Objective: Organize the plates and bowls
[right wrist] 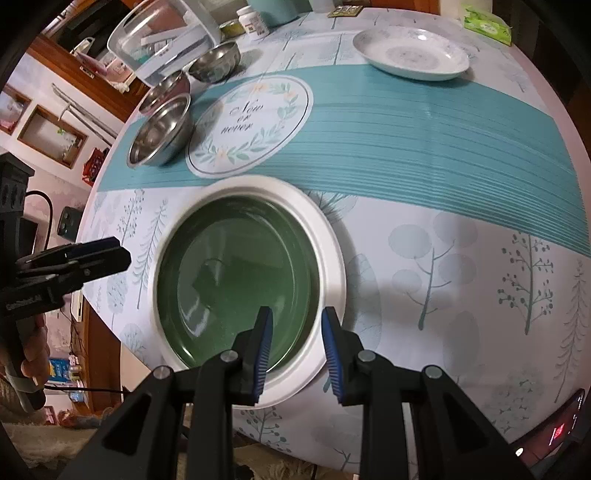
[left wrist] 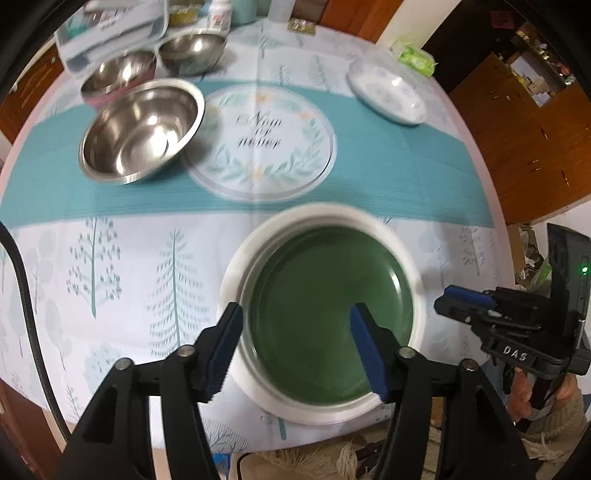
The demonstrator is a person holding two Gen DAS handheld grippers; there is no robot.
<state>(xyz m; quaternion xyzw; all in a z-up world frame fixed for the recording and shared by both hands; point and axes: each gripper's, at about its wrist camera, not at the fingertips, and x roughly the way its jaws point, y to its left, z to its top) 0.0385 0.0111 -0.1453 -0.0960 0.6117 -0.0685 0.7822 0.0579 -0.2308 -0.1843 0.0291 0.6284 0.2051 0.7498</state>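
A green plate (left wrist: 325, 314) (right wrist: 236, 280) lies nested in a wider white plate (left wrist: 240, 266) (right wrist: 332, 258) near the table's front edge. My left gripper (left wrist: 296, 308) hovers over the plates' left half, open, with nothing between its blue pads. My right gripper (right wrist: 297, 314) hangs over their near right rim, jaws a little apart and touching nothing; it also shows from the side (left wrist: 461, 301). The left gripper (right wrist: 110, 251) appears at the left edge. Three steel bowls (left wrist: 144, 129) (right wrist: 162, 133) stand at the back left. A white patterned plate (left wrist: 388, 92) (right wrist: 410, 53) sits at the back right.
A clear plastic container (left wrist: 110, 33) (right wrist: 162, 37) and a white bottle (right wrist: 253, 22) stand behind the bowls. A green packet (left wrist: 415, 55) (right wrist: 487, 22) lies by the far edge. A phone (right wrist: 565, 428) lies at the near right. The round table's rim curves close to the plates.
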